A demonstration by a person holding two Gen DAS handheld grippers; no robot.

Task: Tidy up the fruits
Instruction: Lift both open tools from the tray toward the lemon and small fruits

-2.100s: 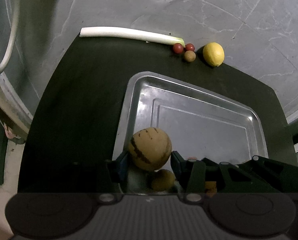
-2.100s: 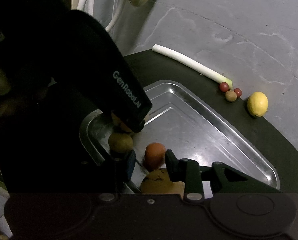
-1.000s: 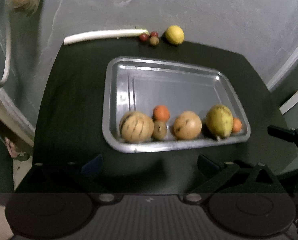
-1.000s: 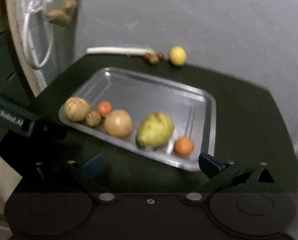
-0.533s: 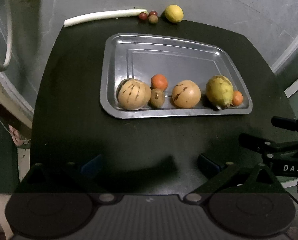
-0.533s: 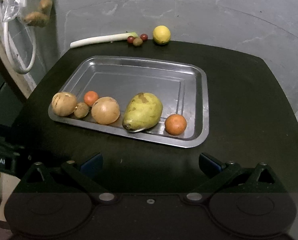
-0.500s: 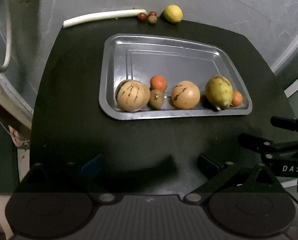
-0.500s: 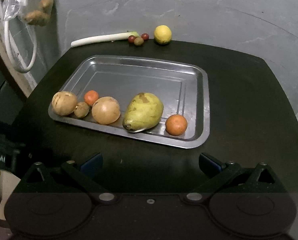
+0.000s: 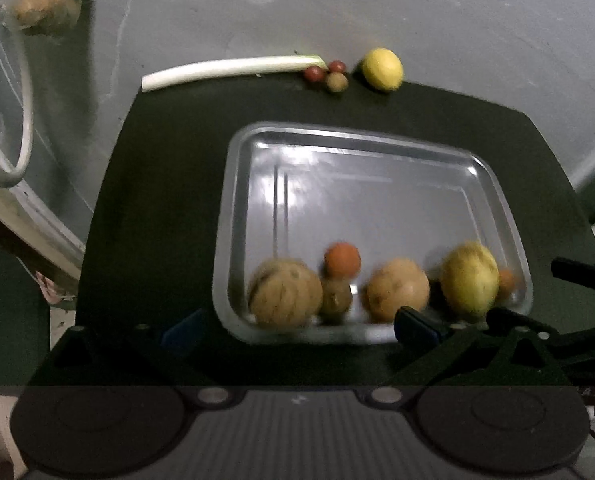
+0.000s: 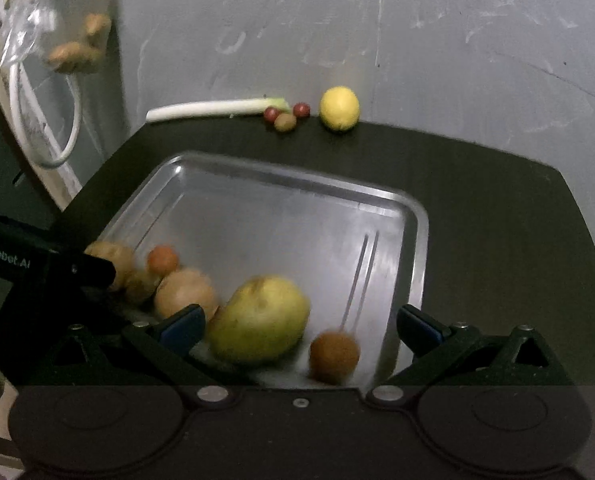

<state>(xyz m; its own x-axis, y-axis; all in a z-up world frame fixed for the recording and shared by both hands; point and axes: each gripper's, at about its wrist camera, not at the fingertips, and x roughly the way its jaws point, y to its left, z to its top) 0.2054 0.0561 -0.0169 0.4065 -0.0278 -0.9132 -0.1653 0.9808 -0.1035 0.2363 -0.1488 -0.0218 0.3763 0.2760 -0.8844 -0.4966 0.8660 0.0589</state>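
Observation:
A metal tray on a dark table holds a row of fruit along its near edge: a striped tan fruit, a kiwi, a small orange, a round tan fruit, a yellow-green pear and another small orange. My left gripper is open at the tray's near rim and holds nothing. My right gripper is open too, low over the pear and the orange. Both views are motion-blurred.
Against the grey wall at the table's far edge lie a lemon, a leek and small red and brown fruits. A bag of ginger and white tubing hang at the left. The tray's far half is bare.
The left gripper let go of the striped fruit in the tray, and both grippers drew back. Since half a second ago both have moved in close to the tray's near edge.

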